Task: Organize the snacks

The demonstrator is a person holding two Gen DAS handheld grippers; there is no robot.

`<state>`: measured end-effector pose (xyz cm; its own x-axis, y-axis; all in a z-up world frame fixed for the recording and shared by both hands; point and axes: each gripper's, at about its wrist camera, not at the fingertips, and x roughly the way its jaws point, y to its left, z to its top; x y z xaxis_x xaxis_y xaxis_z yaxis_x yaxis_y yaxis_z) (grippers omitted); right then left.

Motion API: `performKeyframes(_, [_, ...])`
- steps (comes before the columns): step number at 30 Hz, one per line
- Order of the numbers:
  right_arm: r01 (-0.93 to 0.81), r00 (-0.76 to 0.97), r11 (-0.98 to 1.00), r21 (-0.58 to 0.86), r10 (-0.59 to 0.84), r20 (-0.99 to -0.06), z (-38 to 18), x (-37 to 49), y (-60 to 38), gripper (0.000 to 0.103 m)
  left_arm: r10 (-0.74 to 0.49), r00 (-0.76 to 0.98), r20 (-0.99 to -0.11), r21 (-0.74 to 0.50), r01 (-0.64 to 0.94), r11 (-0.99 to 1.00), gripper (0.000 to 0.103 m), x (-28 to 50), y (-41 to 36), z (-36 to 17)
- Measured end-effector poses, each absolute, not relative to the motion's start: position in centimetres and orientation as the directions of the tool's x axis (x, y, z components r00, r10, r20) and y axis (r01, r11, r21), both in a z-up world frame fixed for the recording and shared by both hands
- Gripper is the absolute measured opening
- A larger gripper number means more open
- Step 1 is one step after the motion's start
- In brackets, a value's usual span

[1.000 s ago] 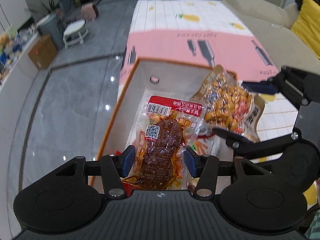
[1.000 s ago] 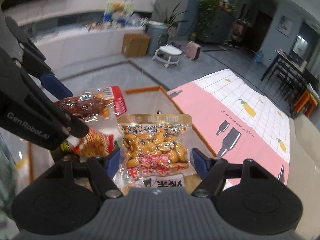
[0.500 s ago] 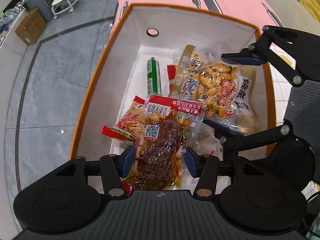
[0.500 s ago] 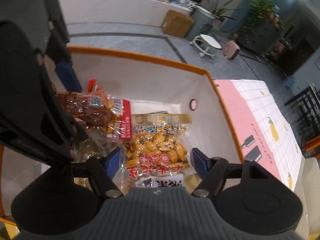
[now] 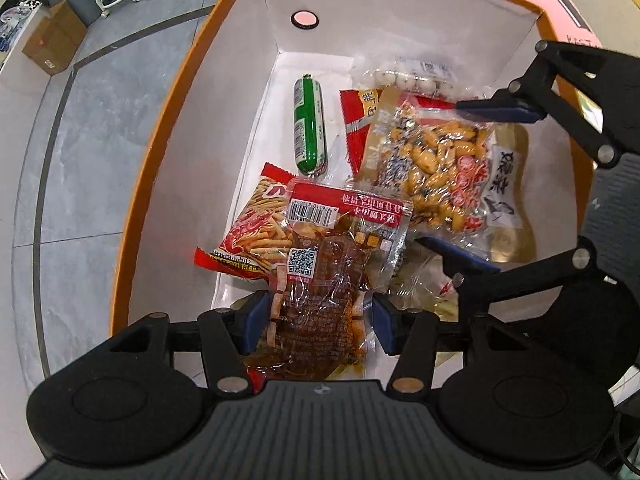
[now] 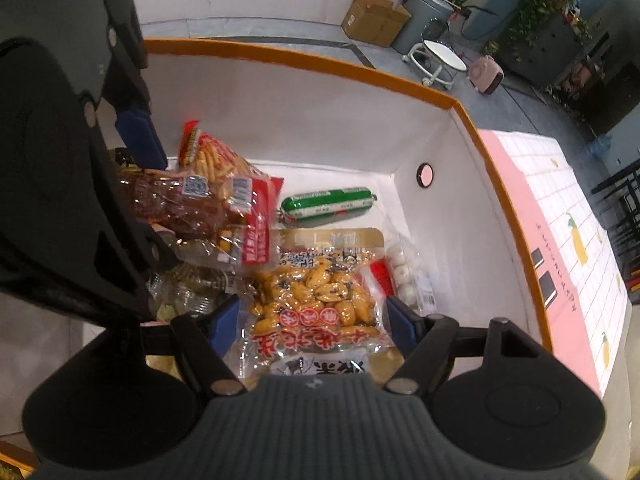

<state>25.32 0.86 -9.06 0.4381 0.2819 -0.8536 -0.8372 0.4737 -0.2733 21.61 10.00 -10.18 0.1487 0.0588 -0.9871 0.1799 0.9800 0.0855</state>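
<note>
A white box with an orange rim (image 5: 172, 120) holds all the snacks, and both claws reach down into it.

The left claw (image 5: 316, 318) is closed on a clear pouch of dark braised meat (image 5: 320, 280), its blue pads pressing the pouch's sides. The pouch's red-banded top points toward twelve o'clock in the left wrist view and overlaps a red bag of stick crackers (image 5: 256, 236) lying at about ten o'clock from it, near the box's left wall.

The right claw (image 6: 312, 320) grips a clear pack of coated peanuts (image 6: 316, 300) between its blue pads; the jaws of both claws have just been easing slightly wider, with the packets between them. In the left wrist view this pack sits at two o'clock from the meat pouch.

On the box floor, a green sausage stick (image 5: 310, 128) lies alone at about twelve o'clock. Under the peanut pack's far edge are a red packet (image 5: 356, 116) and a clear tray of small white balls (image 5: 408, 78), close to the far wall. That wall has a round finger hole (image 5: 305, 19).

The box stands on a pink and white checked tablecloth (image 6: 568, 208) covering the tabletop.
</note>
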Motion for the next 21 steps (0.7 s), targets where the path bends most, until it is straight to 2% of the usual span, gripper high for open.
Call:
performKeyframes(11, [-0.821, 0.447, 0.506, -0.266, 0.279, -0.85, -8.5, 26.4, 0.7, 0.076, 0.082, 0.181, -0.98, 0.112, 0.162, 0.98, 0.073, 21.4, 9.8, -9.4])
performKeyframes(12, [-0.818, 0.454, 0.509, -0.269, 0.284, -0.844, -8.2, 26.3, 0.6, 0.077, 0.078, 0.187, -0.979, 0.108, 0.157, 0.982, 0.073, 21.2, 9.8, -8.9])
performKeyframes(15, [-0.801, 0.48, 0.529, -0.281, 0.285, -0.83, -7.3, 26.2, 0.2, 0.089, 0.061, 0.22, -0.974, 0.096, 0.155, 0.983, 0.077, 20.6, 9.9, -7.3])
performKeyframes(17, [-0.786, 0.497, 0.549, -0.284, 0.29, -0.818, -6.5, 26.2, -0.1, 0.089, 0.057, 0.243, -0.968, 0.098, 0.16, 0.982, 0.08, 20.4, 9.9, -6.2])
performKeyframes(21, [-0.749, 0.538, 0.599, -0.283, 0.3, -0.787, -4.4, 25.8, -1.0, 0.089, 0.06, 0.295, -0.954, 0.108, 0.151, 0.983, 0.08, 19.6, 10.0, -4.1])
